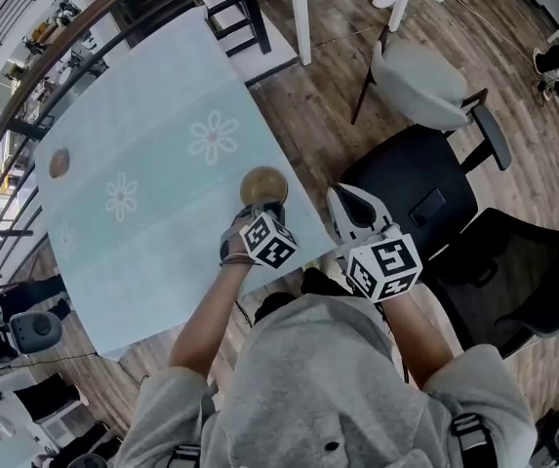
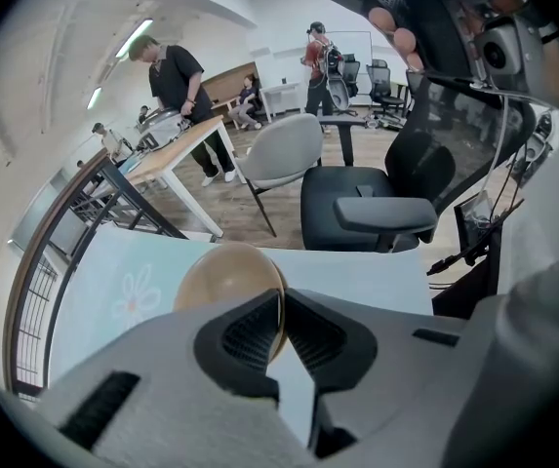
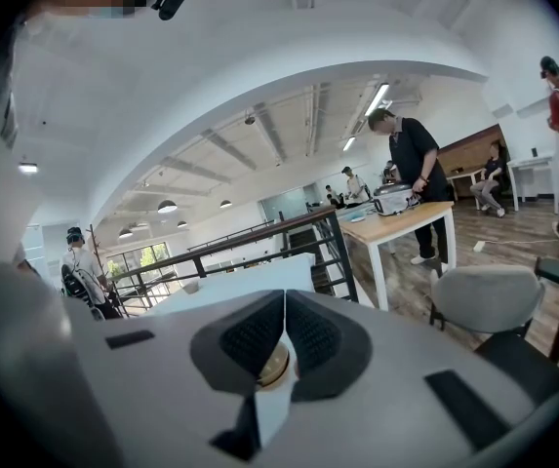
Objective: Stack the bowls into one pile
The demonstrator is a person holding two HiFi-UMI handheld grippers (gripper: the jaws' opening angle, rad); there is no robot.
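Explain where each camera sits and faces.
Head view: on the person's head, looking down at the table; forearms, left gripper, right gripper show.
Left gripper view: on the left gripper, facing jaws shut on the bowl rim.
Right gripper view: on the right gripper, facing shut jaws.
Head and left gripper views share the bowl.

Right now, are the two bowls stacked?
No: the far bowl sits alone near the table edge; the left gripper pinches the near bowl.

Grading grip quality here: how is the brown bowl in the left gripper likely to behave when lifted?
The brown bowl looks thin-walled and rigid, so probably light. Pinched at one rim point by the left gripper, it may tilt. Its smooth surface could slip.
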